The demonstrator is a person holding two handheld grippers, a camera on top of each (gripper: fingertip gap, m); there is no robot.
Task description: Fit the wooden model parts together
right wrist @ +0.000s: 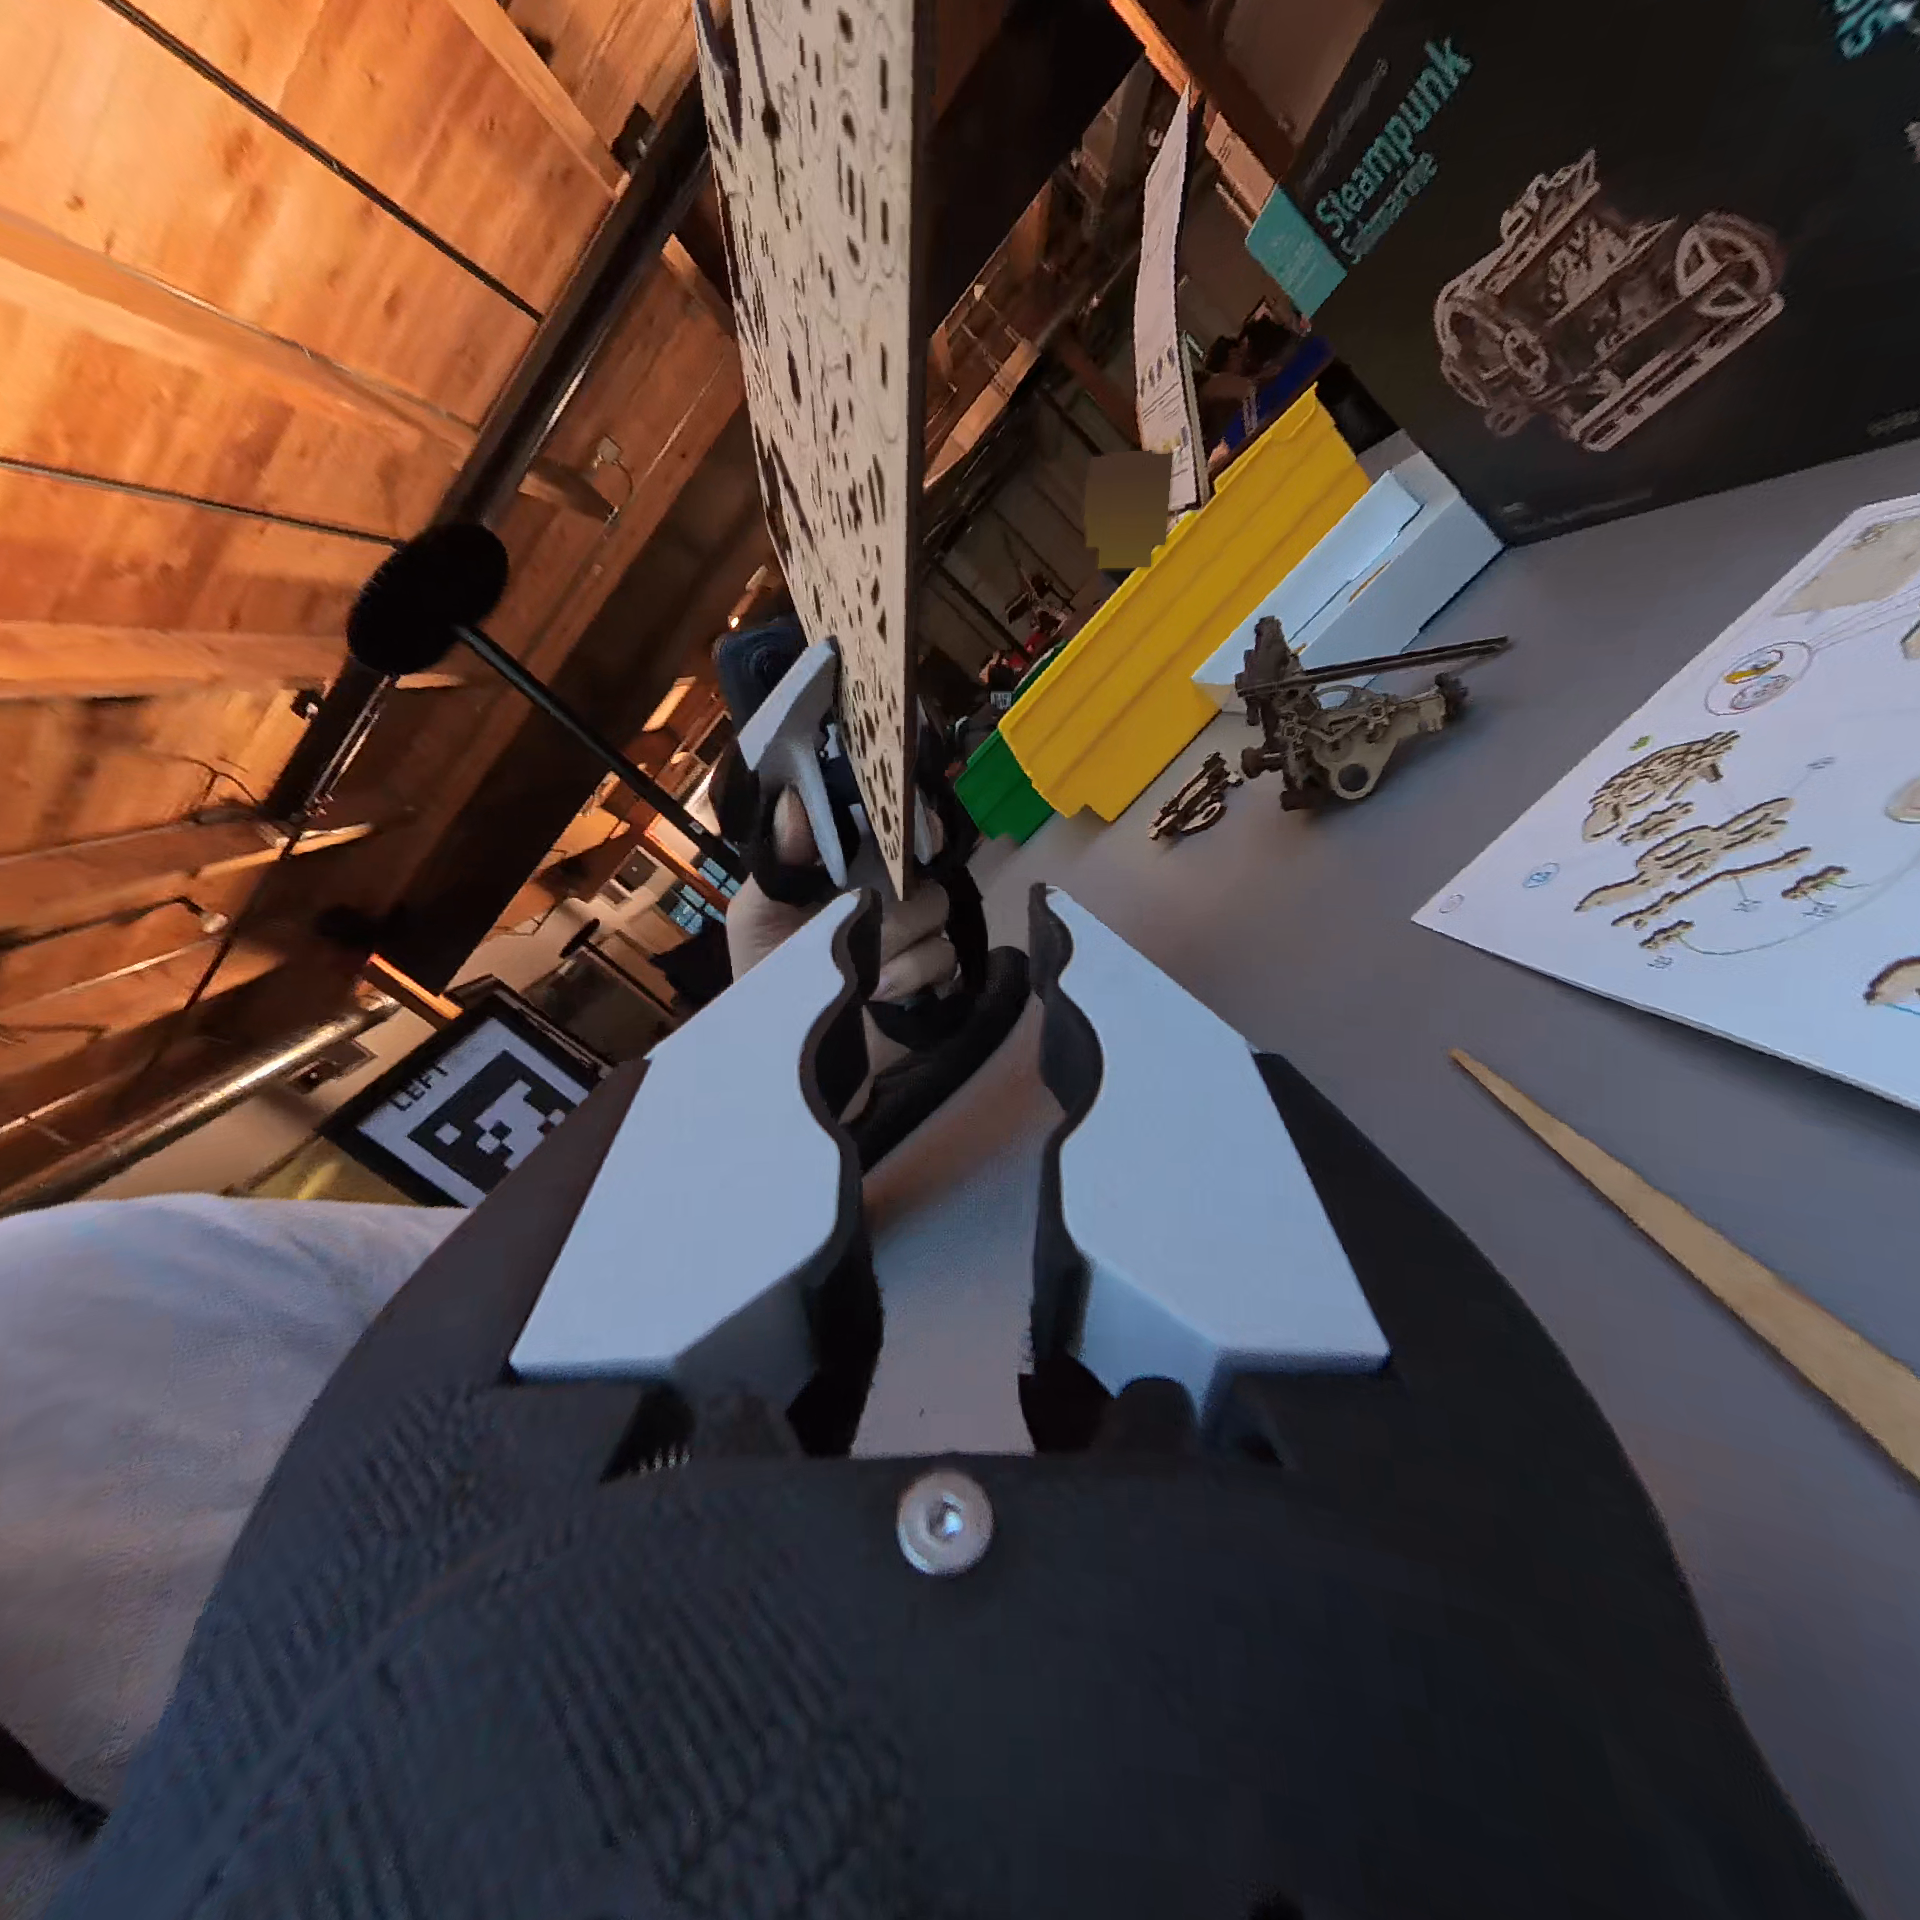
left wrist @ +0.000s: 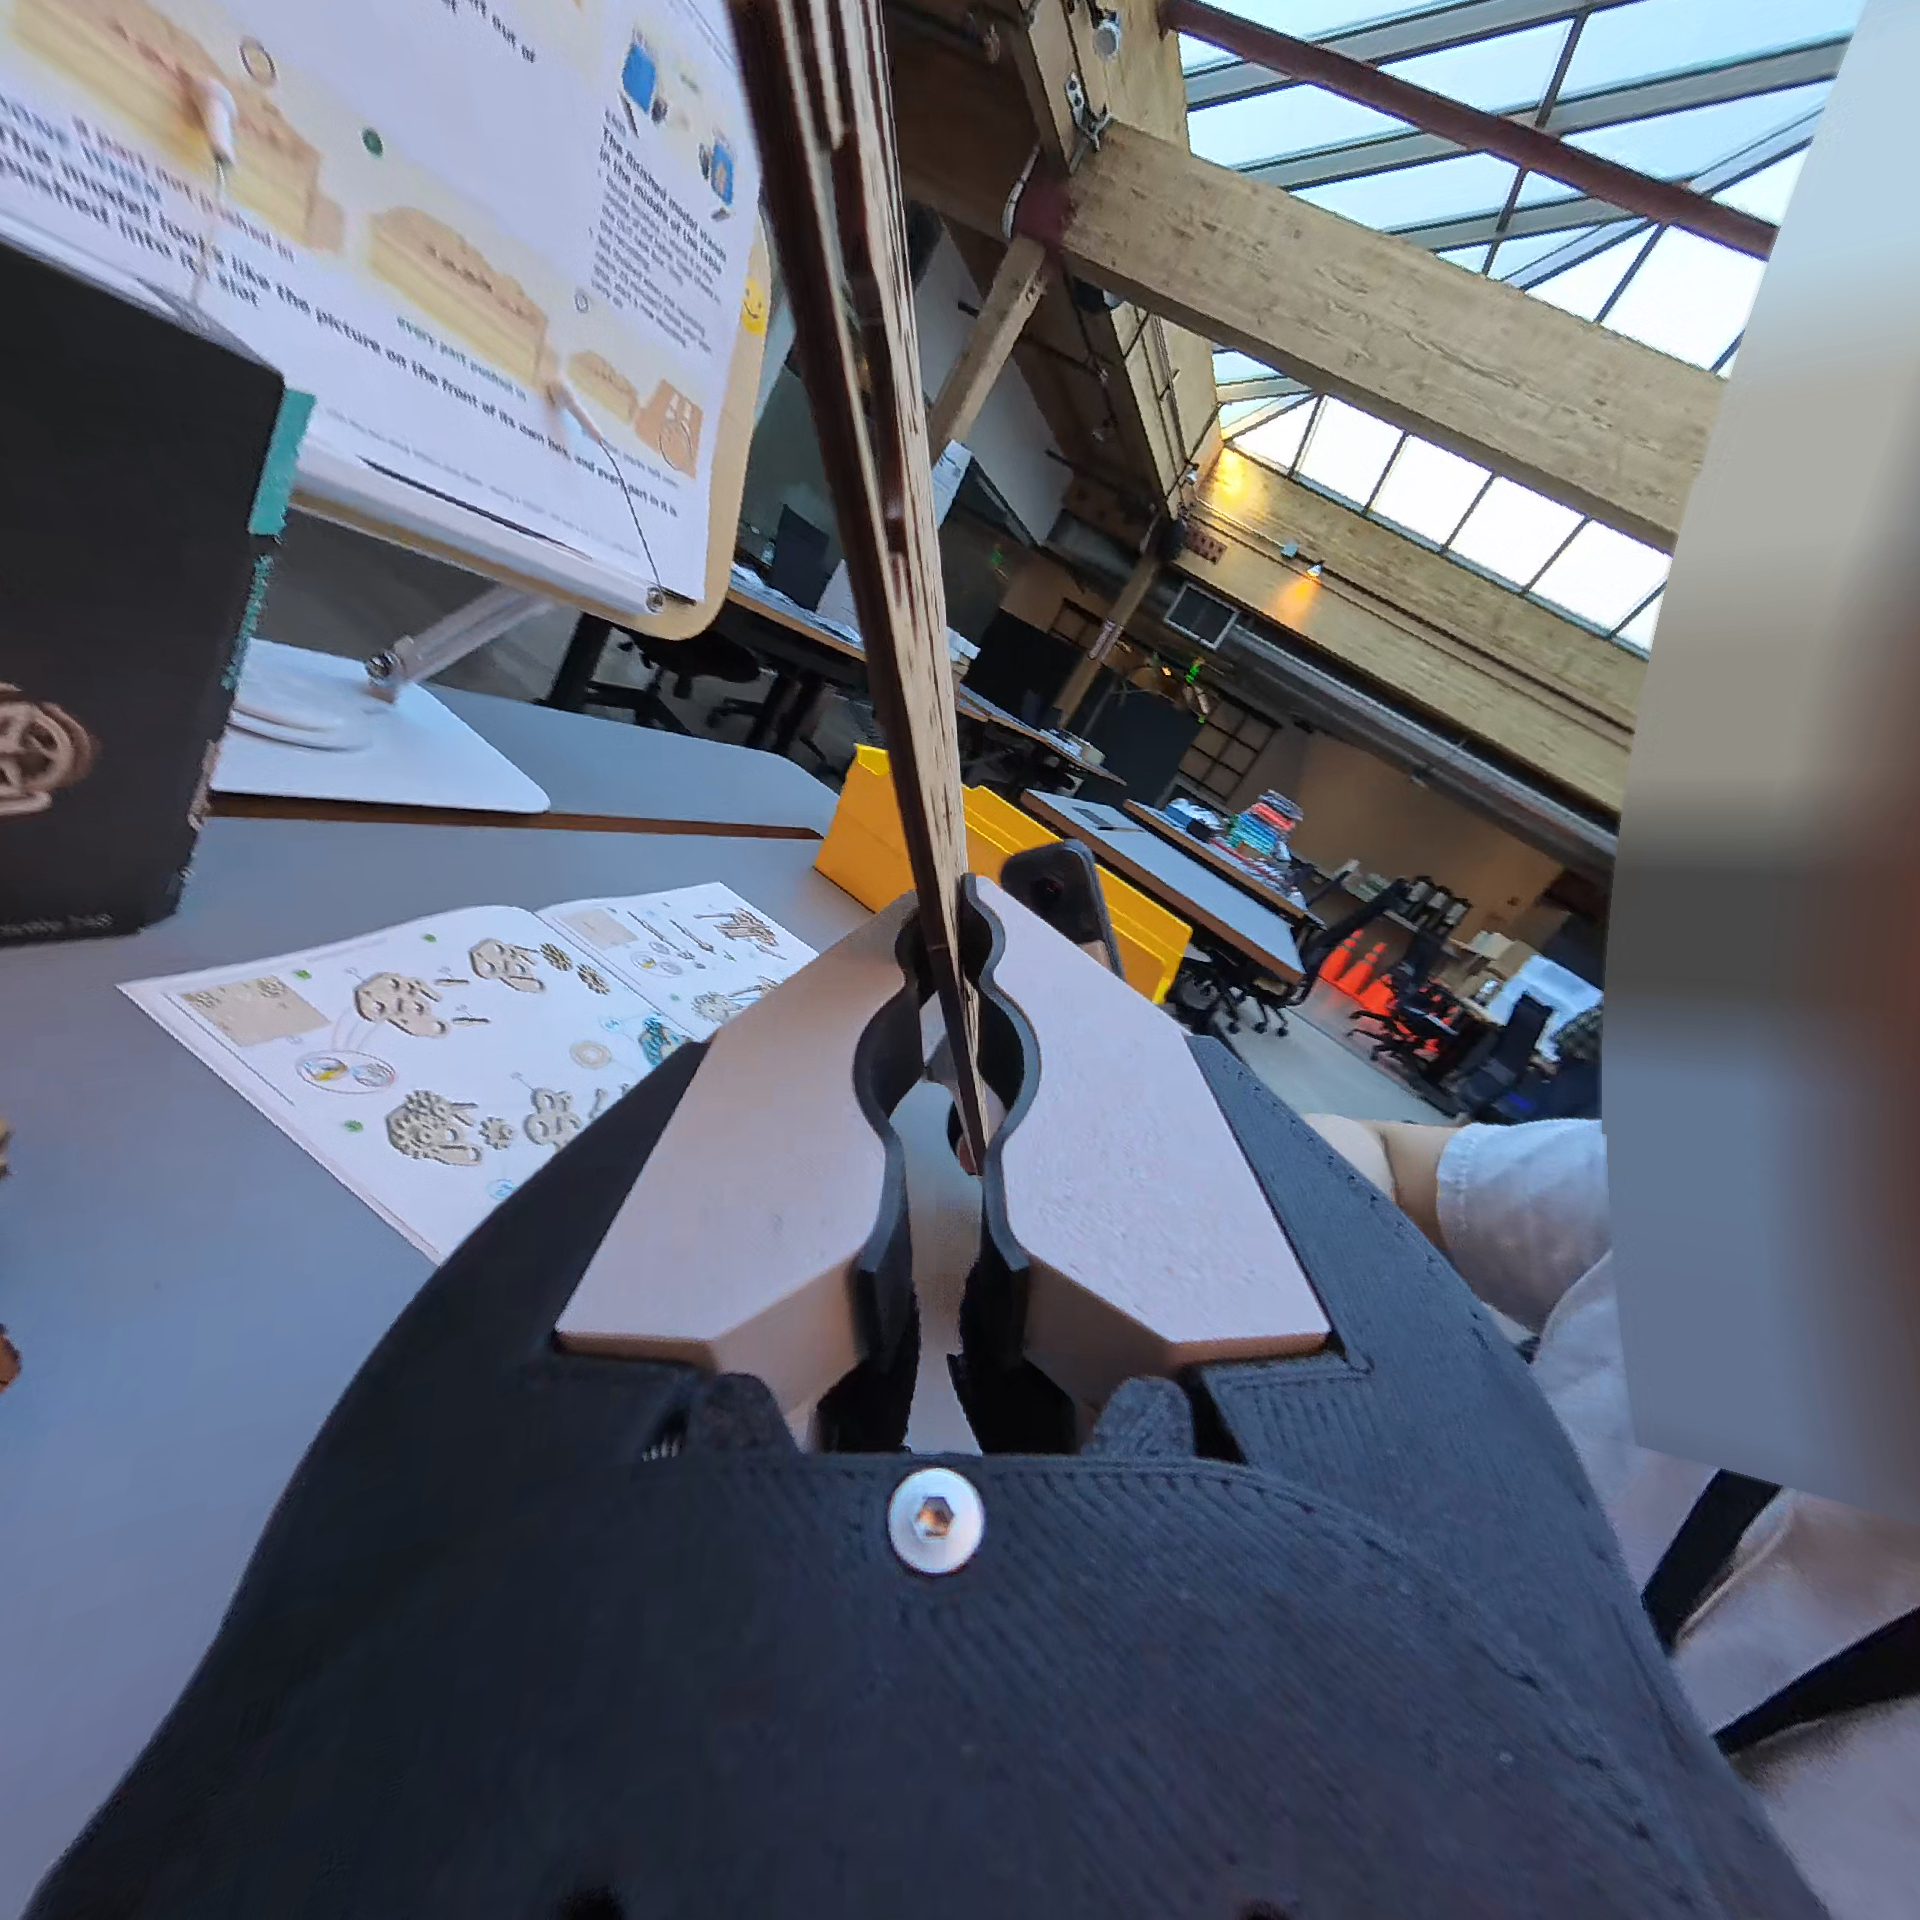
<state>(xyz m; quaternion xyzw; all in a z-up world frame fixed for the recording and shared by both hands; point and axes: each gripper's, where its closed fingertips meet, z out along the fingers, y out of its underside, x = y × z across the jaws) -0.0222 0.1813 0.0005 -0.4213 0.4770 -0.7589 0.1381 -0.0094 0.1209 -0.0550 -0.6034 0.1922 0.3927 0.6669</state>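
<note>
My left gripper (left wrist: 951, 951) is shut on the lower edge of a thin laser-cut wooden parts sheet (left wrist: 883, 499) and holds it upright in the air, seen edge-on. In the right wrist view the same sheet (right wrist: 831, 416) shows its face with many cut-out shapes, gripped at the bottom by the left gripper (right wrist: 831, 790). My right gripper (right wrist: 951, 914) is open and empty, just below and in front of the sheet's lower corner. A partly built wooden model (right wrist: 1330, 727) and a small loose wooden piece (right wrist: 1195, 800) lie on the grey table (right wrist: 1299, 987).
An open instruction booklet (left wrist: 468, 1039) (right wrist: 1714, 831) lies on the table. The dark model box (left wrist: 104, 623) (right wrist: 1621, 260) stands behind it. A yellow bin (right wrist: 1174, 644) (left wrist: 883, 842), a green bin (right wrist: 992, 790), a wooden strip (right wrist: 1683, 1257) and an instruction board on a stand (left wrist: 468, 260) are nearby. The partly built wooden model (right wrist: 1330, 727) is about 20 cm from both grippers' fingertips.
</note>
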